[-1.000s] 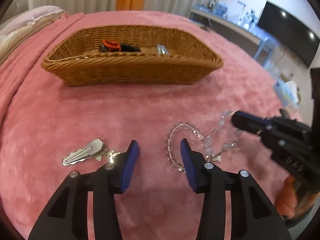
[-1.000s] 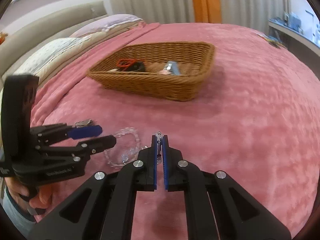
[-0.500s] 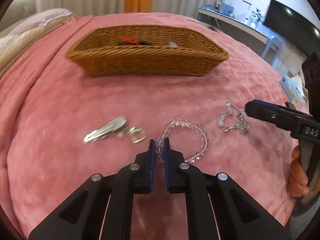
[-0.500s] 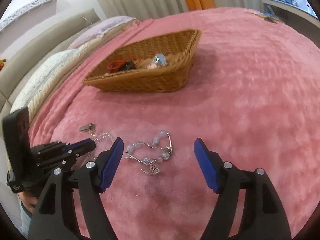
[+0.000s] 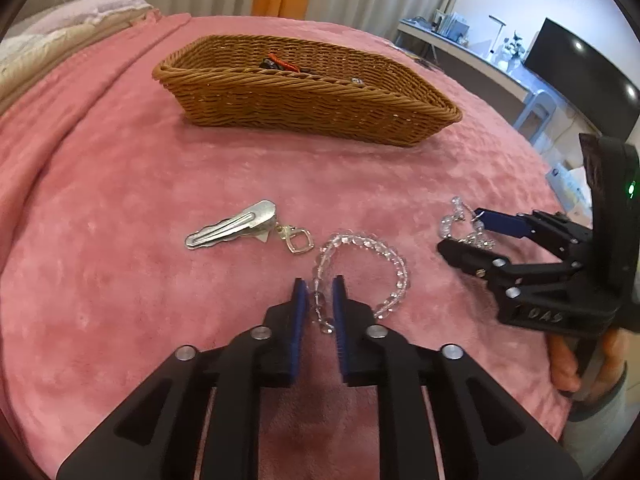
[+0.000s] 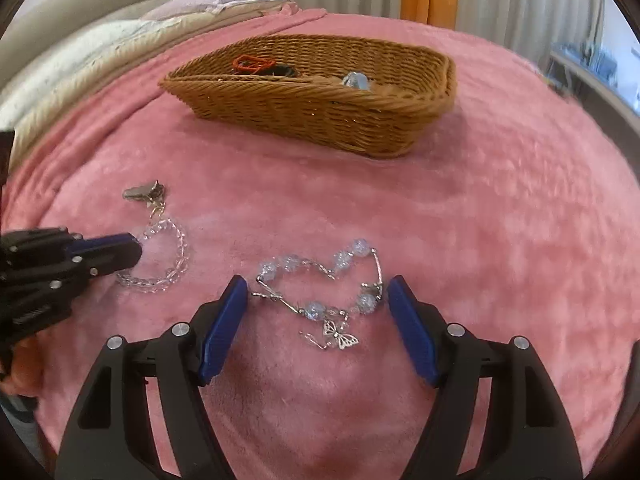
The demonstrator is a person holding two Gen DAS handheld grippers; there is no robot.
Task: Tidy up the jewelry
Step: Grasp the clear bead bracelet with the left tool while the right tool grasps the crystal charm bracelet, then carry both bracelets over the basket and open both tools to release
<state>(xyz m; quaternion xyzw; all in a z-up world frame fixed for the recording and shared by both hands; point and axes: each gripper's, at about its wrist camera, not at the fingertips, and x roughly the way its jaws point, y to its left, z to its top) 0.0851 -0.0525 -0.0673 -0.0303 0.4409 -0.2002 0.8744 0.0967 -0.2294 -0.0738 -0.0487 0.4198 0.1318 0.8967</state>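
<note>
The silver hair clip (image 5: 234, 226) lies at nine o'clock on the pink blanket (image 5: 120, 200). At centre, the left gripper (image 5: 320, 300) is nearly closed around the clear bead bracelet (image 5: 362, 264), apparently to lift it toward the wicker basket (image 5: 304, 100) at twelve. At three o'clock, the right gripper (image 6: 316, 320) stands wide open astride the blue bead bracelet (image 6: 320, 280) with its butterfly charm (image 6: 340, 336), seemingly readying a grasp

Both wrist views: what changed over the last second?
The right gripper let go of the blue-bead butterfly-charm bracelet and now stands open around it. The left gripper went from wide open to nearly closed around the clear-bead bracelet. The silver hair clip and woven wicker basket stayed put.
</note>
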